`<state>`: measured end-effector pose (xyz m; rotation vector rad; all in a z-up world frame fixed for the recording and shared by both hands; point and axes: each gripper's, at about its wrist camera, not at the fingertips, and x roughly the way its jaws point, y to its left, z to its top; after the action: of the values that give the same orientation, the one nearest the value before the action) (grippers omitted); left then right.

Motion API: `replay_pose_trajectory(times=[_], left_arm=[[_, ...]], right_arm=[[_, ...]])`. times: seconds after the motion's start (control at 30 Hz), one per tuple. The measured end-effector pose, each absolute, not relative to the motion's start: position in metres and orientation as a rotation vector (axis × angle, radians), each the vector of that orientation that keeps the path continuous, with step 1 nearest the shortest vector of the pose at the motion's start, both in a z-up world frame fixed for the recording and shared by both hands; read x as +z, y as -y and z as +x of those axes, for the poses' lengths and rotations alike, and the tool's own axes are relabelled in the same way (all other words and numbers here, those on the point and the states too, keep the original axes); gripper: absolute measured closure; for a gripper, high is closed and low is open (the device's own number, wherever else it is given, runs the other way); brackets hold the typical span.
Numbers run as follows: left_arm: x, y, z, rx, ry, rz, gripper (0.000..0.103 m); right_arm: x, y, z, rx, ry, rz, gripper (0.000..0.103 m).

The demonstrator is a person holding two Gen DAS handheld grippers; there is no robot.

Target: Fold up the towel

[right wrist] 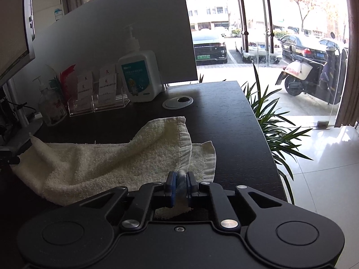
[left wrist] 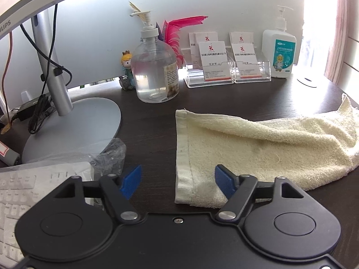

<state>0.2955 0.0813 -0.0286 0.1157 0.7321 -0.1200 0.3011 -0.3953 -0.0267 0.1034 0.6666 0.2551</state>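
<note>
Cream terry cloth, the towel [left wrist: 258,148], lies on the dark desk [left wrist: 152,130] with its long axis running left to right; its hemmed short edge marks the left end, and the right end is raised and doubled over. The right gripper [right wrist: 179,185] is clenched on a corner of the upper layer at the near right, cloth visibly pinched between its blue pads [right wrist: 171,182]. The left gripper [left wrist: 178,179] is released, jaws spread wide, straddling the near left corner of the hem, with one pad over the cloth and the other over bare desk. Judgement: the coming move turns on this corner lying directly ahead of the left gripper, which is the nearer tool to it; closing there would secure the second corner.
</note>
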Motion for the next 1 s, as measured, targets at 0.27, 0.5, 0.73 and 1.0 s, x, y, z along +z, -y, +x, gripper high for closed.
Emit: replay_pose_trajectory(times=[0.27, 0.5, 0.73, 1.0], left_arm=[[-0.027, -0.081, 0.296, -0.049, -0.702, 0.156, 0.021], [-0.03, -0.086, 0.298, -0.168, -0.773, 0.038, 0.056], [-0.03, -0.084, 0.293, -0.173, -0.752, 0.024, 0.056], [-0.027, -0.08, 0.29, -0.199, -0.74, 0.041, 0.081]], right_arm=[[-0.027, 0.397, 0.302, 0.262, -0.652, 0.109, 0.094], [-0.029, 0.4, 0.299, 0.259, -0.651, 0.126, 0.094], [-0.029, 0.401, 0.297, 0.258, -0.642, 0.137, 0.094], [-0.03, 0.4, 0.298, 0.26, -0.641, 0.14, 0.094]])
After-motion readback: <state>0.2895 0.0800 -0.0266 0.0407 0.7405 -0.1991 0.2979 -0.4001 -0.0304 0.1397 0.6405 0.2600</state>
